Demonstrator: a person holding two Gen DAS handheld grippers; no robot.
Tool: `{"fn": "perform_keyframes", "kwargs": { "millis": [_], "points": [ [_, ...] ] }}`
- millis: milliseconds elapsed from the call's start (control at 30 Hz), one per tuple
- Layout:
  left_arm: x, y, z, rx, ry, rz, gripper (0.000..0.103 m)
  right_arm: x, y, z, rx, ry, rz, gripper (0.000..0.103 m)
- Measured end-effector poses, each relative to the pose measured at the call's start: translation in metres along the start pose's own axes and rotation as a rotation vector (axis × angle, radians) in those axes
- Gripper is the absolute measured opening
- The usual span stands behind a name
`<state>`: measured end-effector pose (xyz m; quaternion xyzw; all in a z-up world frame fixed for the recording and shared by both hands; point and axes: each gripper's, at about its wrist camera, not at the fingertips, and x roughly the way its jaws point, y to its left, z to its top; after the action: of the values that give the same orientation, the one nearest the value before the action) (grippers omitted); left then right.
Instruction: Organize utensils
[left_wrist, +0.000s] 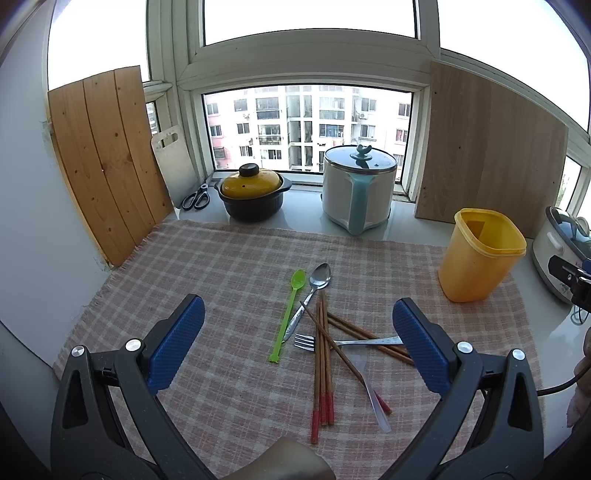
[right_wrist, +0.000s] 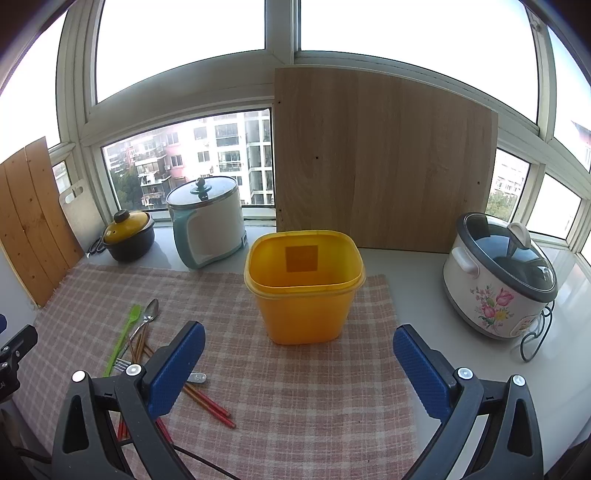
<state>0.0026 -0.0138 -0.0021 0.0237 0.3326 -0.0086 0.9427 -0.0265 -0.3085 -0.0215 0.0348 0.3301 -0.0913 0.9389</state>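
On the pink checked cloth lies a heap of utensils: a green plastic spoon, a metal spoon, a metal fork, several brown chopsticks with red ends, and a clear plastic utensil. My left gripper hovers above the heap, open, its blue pads either side with nothing gripped. The yellow plastic container stands upright and empty on the cloth; it also shows as the yellow container at right. My right gripper is open in front of it, apart from it.
Behind the cloth on the sill stand a dark pot with a yellow lid, a white and teal cooker, scissors and wooden boards. A flowered rice cooker with its cord sits right of the container.
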Motion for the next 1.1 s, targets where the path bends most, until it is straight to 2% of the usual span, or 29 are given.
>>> {"fn": "perform_keyframes", "kwargs": {
  "millis": [1100],
  "points": [
    [-0.0018, -0.0034, 0.0001, -0.007, 0.003, -0.007, 0.103, 0.0013, 0.0009, -0.0012, 0.0, 0.004, 0.002, 0.103]
  ]
}}
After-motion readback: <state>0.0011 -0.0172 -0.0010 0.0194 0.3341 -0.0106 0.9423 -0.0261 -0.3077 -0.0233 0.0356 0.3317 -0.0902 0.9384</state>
